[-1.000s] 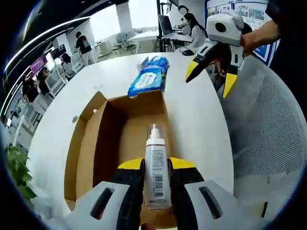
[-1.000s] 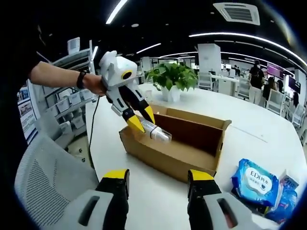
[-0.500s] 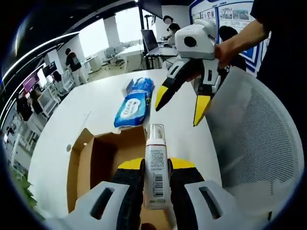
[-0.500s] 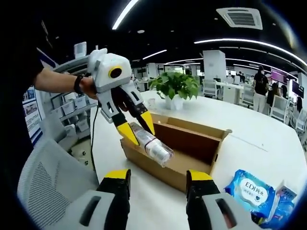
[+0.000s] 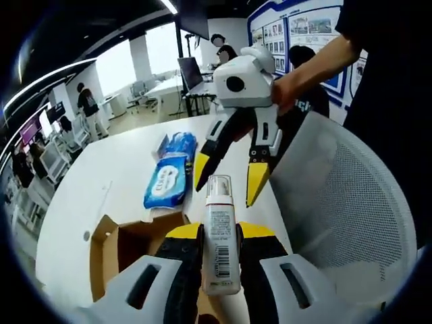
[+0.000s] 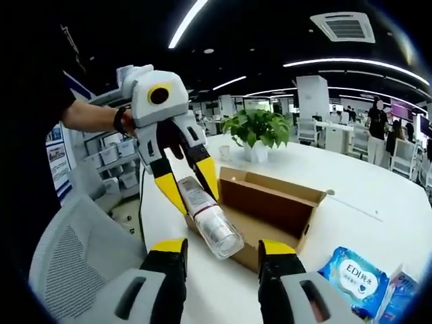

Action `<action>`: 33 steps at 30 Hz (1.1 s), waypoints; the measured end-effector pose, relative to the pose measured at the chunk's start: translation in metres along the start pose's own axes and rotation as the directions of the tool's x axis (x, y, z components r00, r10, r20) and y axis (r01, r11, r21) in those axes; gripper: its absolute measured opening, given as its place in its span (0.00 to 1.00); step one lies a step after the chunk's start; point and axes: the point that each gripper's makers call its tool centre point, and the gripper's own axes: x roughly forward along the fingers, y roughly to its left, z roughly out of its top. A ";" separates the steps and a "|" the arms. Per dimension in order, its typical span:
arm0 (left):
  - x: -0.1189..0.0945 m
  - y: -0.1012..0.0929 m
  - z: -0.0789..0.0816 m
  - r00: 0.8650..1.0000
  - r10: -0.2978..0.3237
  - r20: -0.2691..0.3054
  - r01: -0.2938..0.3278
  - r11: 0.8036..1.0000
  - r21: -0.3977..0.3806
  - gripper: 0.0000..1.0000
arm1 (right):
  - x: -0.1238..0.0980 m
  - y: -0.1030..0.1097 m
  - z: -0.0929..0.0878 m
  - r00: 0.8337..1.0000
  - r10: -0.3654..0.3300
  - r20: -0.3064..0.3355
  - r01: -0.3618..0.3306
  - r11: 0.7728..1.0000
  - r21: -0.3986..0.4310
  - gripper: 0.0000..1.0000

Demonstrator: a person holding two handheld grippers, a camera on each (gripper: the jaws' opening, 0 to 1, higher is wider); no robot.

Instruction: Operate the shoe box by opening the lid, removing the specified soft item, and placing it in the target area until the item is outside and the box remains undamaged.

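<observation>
Over the last second the left hand-held gripper (image 6: 191, 191) has lifted the bottle (image 5: 220, 233) up out of the shoe box (image 6: 270, 209) and carried it toward the right hand-held gripper (image 5: 228, 177), whose jaws stand spread just beyond the cap. The bottle, pinched by its body, now hangs above the box's near edge (flaps open, walls look intact). Extraction looks done; a handover or placement on the worktop (image 6: 364, 202) likely follows.

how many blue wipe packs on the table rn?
2. A large blue wipes pack lies on the white table right of the open box; a smaller blue pack sits beside it at the view's edge, partly cut off. More may be hidden.
</observation>
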 end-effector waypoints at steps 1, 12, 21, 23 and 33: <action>0.000 -0.001 0.002 1.000 -0.004 0.004 0.004 1.000 0.000 0.18 | -0.001 0.002 0.001 1.000 0.011 0.004 -0.011 1.000 -0.010 0.37; 0.004 -0.017 0.017 0.993 -0.109 0.046 0.109 0.994 0.000 0.18 | -0.010 0.017 0.009 0.991 0.134 0.028 -0.132 0.990 -0.047 0.22; 0.003 -0.032 0.019 0.972 -0.219 0.086 0.223 0.974 -0.047 0.18 | -0.017 0.039 0.007 0.973 0.229 0.013 -0.228 0.972 -0.049 0.17; 0.003 -0.034 0.020 0.967 -0.233 0.100 0.240 0.969 -0.060 0.18 | -0.018 0.041 0.007 0.970 0.242 0.013 -0.241 0.970 -0.035 0.17; 0.013 -0.038 0.021 0.959 -0.254 0.127 0.267 0.959 -0.093 0.19 | -0.023 0.042 0.001 0.972 0.236 0.001 -0.236 0.972 0.004 0.16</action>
